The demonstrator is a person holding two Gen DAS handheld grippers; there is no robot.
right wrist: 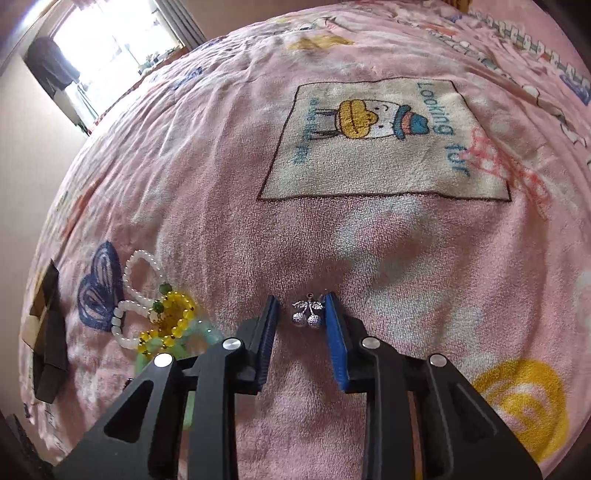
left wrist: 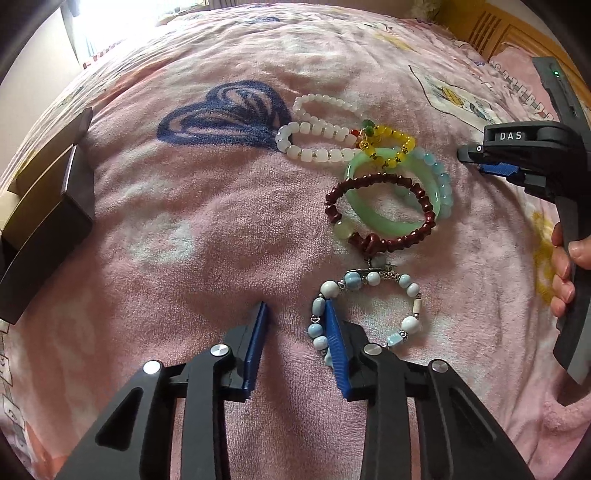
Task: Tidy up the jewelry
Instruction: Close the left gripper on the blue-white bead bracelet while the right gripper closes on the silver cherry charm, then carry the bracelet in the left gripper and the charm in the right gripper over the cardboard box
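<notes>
Several bracelets lie on a pink blanket [left wrist: 184, 221]. A white bead bracelet [left wrist: 314, 140], a yellow bead bracelet [left wrist: 388, 146], a green jade bangle [left wrist: 388, 221] and a dark red bead bracelet [left wrist: 376, 210] overlap in a pile. A blue-and-white bead bracelet [left wrist: 365, 310] lies nearest. My left gripper [left wrist: 295, 317] is open, its right finger [left wrist: 338, 350] resting over that bracelet's left edge. My right gripper [right wrist: 301, 314] is open, with a small silver cherry charm [right wrist: 308, 314] lying between its fingertips. The right gripper also shows in the left wrist view [left wrist: 517, 162].
A dark box with an open lid [left wrist: 48, 206] sits at the left edge of the blanket, also seen in the right wrist view [right wrist: 46, 339]. A cartoon patch [right wrist: 384, 144] lies on the blanket ahead of the right gripper. A wooden headboard [left wrist: 491, 29] stands far right.
</notes>
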